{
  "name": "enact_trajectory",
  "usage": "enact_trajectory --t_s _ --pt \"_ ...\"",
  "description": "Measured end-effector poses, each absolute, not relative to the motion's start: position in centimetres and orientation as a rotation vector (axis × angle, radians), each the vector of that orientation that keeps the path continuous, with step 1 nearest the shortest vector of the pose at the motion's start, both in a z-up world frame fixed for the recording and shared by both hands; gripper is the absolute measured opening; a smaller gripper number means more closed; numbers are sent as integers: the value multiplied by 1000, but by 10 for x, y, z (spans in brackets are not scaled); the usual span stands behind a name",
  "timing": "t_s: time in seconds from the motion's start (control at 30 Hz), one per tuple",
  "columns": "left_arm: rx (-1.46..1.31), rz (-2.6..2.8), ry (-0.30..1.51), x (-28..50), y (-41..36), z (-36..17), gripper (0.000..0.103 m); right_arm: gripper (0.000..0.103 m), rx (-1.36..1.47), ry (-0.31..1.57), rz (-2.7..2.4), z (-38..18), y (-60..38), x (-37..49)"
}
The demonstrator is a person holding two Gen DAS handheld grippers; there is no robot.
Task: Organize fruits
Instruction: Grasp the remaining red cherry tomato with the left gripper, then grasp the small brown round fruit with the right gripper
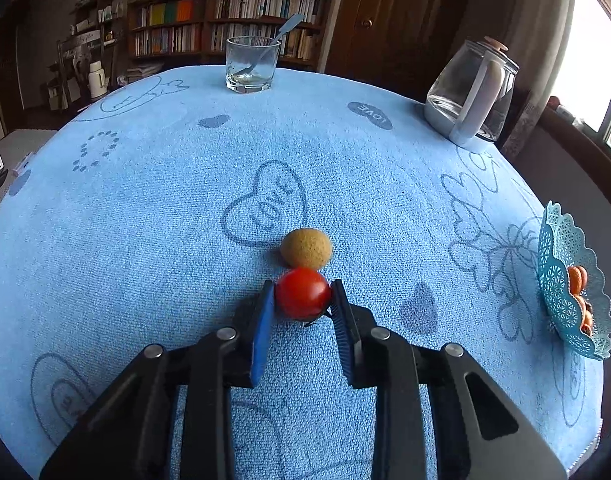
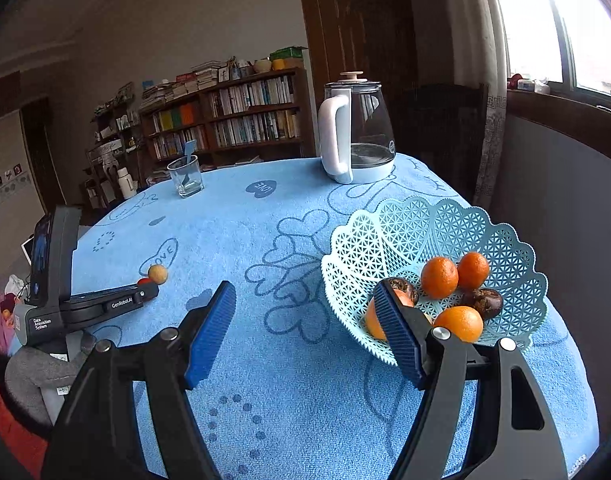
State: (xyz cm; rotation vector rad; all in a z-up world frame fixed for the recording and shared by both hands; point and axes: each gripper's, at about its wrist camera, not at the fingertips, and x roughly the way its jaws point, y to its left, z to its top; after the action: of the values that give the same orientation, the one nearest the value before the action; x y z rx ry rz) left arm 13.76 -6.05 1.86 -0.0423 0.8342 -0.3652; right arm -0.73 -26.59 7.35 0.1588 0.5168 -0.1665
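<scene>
I pinch the tomato (image 1: 302, 293) in my left claw (image 1: 301, 300) to carry it to the basket (image 2: 369, 232); right claw (image 2: 305, 328) hangs spread, empty.

My right gripper (image 2: 305, 320) hangs over the blue cloth (image 2: 289, 380) with its jaws wide apart and nothing between them. Just beside its right finger sits the lace basket (image 2: 385, 232), holding oranges (image 2: 439, 277) and dark fruits. Far left, my left gripper (image 2: 147, 290) meets a red tomato (image 2: 142, 281) beside a tan fruit (image 2: 158, 273).
</scene>
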Motion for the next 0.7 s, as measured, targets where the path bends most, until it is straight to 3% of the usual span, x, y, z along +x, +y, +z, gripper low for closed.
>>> enact_trajectory --t_s 0.7 --pt "-128 -77 690 126 7 33 28 73 86 761 139 40 -171 119"
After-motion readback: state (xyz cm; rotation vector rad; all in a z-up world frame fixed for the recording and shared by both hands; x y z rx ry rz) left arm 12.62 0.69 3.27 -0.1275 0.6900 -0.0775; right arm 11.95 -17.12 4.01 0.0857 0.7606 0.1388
